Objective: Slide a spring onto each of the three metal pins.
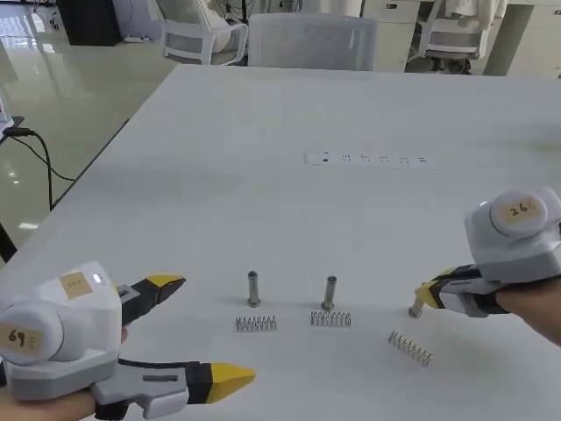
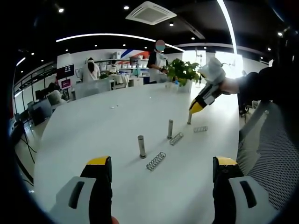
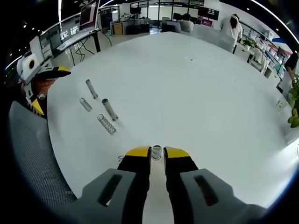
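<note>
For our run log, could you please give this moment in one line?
left gripper open | right gripper shut on right pin | three springs lie on table | other two pins bare

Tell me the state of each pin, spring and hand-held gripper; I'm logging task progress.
left pin: upright, bare.
middle pin: upright, bare.
right pin: upright, bare, gripped.
left spring: lying flat, loose.
middle spring: lying flat, loose.
right spring: lying flat, loose.
left hand-held gripper: open, empty.
right hand-held gripper: shut on right pin.
</note>
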The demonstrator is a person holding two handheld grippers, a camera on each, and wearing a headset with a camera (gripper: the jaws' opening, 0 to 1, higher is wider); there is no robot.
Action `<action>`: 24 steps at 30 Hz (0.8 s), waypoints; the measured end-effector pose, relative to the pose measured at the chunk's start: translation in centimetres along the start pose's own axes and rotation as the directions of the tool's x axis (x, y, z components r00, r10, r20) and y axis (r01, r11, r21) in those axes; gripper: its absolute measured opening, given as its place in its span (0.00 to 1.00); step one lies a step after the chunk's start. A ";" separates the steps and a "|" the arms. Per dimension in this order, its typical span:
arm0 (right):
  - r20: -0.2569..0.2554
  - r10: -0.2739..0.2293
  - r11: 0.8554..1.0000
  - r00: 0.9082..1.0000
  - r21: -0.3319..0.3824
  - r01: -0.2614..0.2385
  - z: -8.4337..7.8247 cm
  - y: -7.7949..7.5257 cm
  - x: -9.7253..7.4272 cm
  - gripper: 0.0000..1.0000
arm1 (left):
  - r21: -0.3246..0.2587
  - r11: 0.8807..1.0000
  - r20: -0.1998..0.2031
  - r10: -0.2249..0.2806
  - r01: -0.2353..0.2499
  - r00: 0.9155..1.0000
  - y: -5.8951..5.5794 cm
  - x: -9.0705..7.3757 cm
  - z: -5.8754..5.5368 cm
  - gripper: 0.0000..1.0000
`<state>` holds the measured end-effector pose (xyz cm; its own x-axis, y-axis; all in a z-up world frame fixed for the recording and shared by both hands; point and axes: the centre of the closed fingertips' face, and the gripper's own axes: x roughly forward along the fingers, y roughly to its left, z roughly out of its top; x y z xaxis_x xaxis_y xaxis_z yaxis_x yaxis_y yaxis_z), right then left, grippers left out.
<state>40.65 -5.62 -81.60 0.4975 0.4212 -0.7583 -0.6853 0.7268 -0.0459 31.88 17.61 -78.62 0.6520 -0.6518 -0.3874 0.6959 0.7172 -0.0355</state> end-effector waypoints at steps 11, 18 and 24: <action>0.012 -0.003 1.000 1.000 -0.010 0.003 0.1 0.0 -0.4 0.17 | 0.003 1.000 0.001 0.000 0.000 1.000 0.0 0.0 0.1 0.88; 0.020 -0.004 1.000 1.000 -0.011 0.004 -0.3 0.1 -1.0 0.19 | 0.005 1.000 0.001 -0.001 0.001 1.000 0.0 0.0 0.1 0.88; 0.015 -0.002 1.000 1.000 -0.008 0.002 -1.0 0.3 -1.5 0.19 | 0.005 1.000 0.001 -0.004 0.004 1.000 -0.1 0.1 0.1 0.88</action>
<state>39.25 -6.56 -81.12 0.5066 0.4282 -0.7483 -0.6884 0.7234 -0.0521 31.91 17.49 -78.53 0.6493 -0.6552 -0.3862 0.7001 0.7132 -0.0329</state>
